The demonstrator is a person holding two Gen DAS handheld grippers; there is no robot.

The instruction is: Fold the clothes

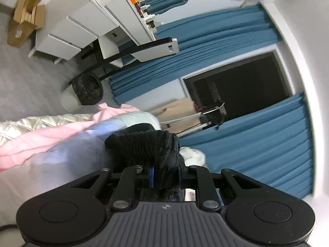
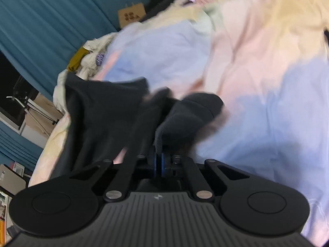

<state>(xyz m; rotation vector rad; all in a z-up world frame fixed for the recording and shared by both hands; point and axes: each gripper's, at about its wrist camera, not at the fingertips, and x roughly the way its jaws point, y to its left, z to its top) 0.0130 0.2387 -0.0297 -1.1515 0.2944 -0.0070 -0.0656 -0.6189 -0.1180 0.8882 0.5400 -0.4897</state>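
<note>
A black fleecy garment (image 1: 148,146) bunches up in front of my left gripper (image 1: 165,177), which is shut on a thick fold of it above the bed. In the right wrist view the same black garment (image 2: 102,111) drapes over the pastel bedspread (image 2: 257,94), and my right gripper (image 2: 159,160) is shut on another edge of it, its blue pads pressed close together. A rounded lump of the black cloth rises just beyond the right fingers. The fingertips of both grippers are hidden by cloth.
Pink cloth (image 1: 41,140) and a silvery quilted cover (image 1: 30,125) lie on the bed. White drawers (image 1: 67,30), a cardboard box (image 1: 24,20), blue curtains (image 1: 236,45), a dark window (image 1: 242,86) and a heap of pale clothes (image 2: 88,53) surround it.
</note>
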